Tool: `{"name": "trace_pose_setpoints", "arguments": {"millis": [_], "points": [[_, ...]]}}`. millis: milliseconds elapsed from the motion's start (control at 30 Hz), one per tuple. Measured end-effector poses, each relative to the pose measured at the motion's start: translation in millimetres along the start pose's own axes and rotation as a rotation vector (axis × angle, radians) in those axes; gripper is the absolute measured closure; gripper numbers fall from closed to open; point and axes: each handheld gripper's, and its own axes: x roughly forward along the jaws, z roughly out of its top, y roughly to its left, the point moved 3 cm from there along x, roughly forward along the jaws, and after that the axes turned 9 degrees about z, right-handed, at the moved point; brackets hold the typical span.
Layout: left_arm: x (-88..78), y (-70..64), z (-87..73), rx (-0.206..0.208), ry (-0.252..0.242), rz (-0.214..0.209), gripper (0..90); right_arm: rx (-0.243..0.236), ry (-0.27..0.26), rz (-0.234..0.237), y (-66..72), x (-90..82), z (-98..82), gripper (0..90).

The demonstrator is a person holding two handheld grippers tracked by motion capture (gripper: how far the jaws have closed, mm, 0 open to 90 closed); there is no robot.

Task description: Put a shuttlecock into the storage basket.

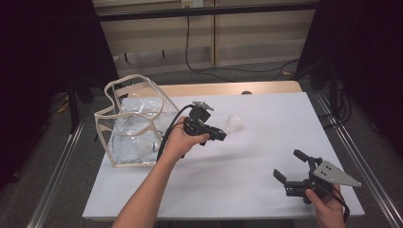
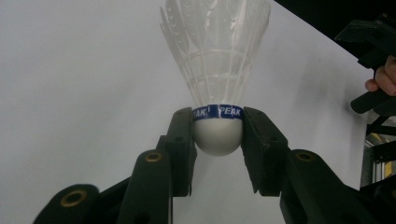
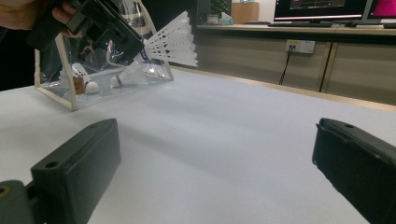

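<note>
The left gripper (image 2: pixel 217 135) pinches the rounded cork of a white feathered shuttlecock with a blue band (image 2: pixel 217 70), held above the white table (image 1: pixel 237 156). The high view adds the right gripper (image 1: pixel 291 165), jaws wide and empty, and a clear cream-edged plastic bag (image 1: pixel 130 123); the right gripper view shows shuttlecocks inside it (image 3: pixel 88 83) and monitors behind.
</note>
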Motion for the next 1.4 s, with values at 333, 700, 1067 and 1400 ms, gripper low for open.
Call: {"name": "trace_pose_setpoints", "arguments": {"millis": [333,700,1067,1400], "points": [[-9.2,2.5,0.9,0.002,0.011,0.001,65.5,0.002,0.001,0.001,0.5,0.3,-0.1,0.9],[-22.2,1.6,6.7,-0.011,0.011,0.017,65.5,0.002,0.002,0.000,0.8,0.4,-0.1,1.0],[-32.4,2.9,10.6,-0.013,0.014,0.020,65.5,-0.005,0.003,-0.001,0.5,0.2,-0.1,0.9],[-43.3,4.6,15.0,-0.015,0.004,0.021,65.5,-0.006,0.002,-0.002,0.2,0.4,-0.1,0.9]]}}
